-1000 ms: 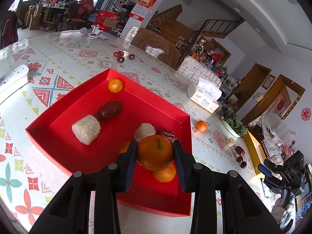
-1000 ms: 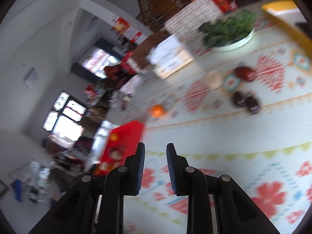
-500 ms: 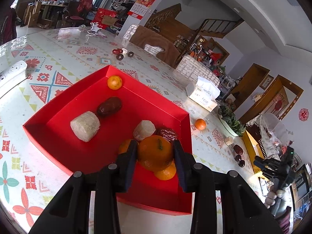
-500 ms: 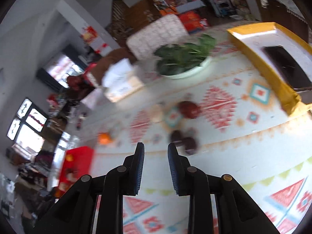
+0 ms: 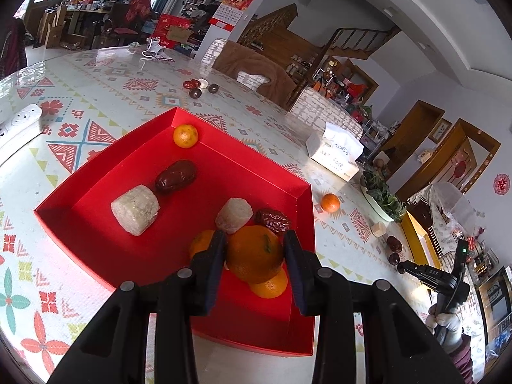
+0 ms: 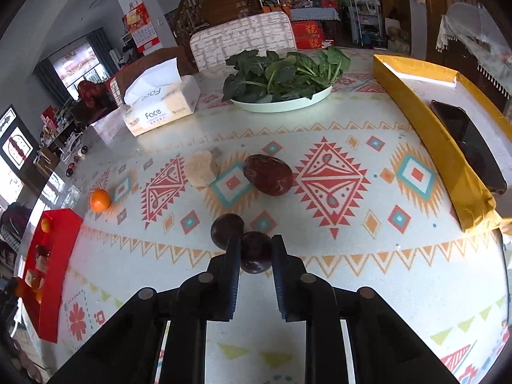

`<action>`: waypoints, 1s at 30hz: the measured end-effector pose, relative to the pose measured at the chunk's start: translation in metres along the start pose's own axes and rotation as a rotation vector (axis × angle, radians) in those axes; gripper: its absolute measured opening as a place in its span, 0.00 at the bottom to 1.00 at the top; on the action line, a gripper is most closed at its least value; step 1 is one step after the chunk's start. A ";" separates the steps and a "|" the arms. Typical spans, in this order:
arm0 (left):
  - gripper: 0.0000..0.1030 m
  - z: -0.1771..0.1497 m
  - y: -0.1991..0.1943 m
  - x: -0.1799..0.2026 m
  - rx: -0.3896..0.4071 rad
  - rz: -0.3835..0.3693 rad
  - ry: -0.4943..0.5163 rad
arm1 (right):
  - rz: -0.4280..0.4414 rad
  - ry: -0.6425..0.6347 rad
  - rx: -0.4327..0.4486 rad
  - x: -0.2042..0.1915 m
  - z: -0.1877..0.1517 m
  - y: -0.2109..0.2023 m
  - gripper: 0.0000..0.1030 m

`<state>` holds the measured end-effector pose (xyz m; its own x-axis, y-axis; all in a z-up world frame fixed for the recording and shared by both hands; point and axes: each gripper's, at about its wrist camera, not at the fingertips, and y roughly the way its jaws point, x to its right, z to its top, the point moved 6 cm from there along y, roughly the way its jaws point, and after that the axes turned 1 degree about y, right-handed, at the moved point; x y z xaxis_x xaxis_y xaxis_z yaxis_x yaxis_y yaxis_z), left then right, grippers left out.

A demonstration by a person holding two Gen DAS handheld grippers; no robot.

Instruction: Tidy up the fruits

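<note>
**Red tray part-filled; both tools engaged on fruit**

Orange fruit (image 5: 254, 257) is clamped in the left tool (image 5: 254, 256), held over the near corner of the red tray (image 5: 96, 172), above other oranges and dates. Release into the tray appears the step in hand. The right tool (image 6: 256, 251) has its jaws drawn in around a dark round fruit (image 6: 256, 252) on the tabletop (image 6: 320, 281); whether the pads grip it firmly is unclear. Next move: confirm that hold, then lift and carry it toward the tray.
</note>
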<state>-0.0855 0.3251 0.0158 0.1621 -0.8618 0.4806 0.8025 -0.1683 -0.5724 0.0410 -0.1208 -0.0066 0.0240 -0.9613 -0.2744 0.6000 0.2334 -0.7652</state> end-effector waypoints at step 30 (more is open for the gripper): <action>0.34 0.009 -0.021 -0.040 0.045 -0.030 -0.083 | 0.357 -0.170 -0.022 -0.203 -0.015 -0.029 0.16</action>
<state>-0.1038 0.3669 0.0144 0.1834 -0.8138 0.5515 0.8325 -0.1698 -0.5274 0.0065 0.0702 0.0623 0.3607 -0.8293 -0.4267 0.5130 0.5585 -0.6519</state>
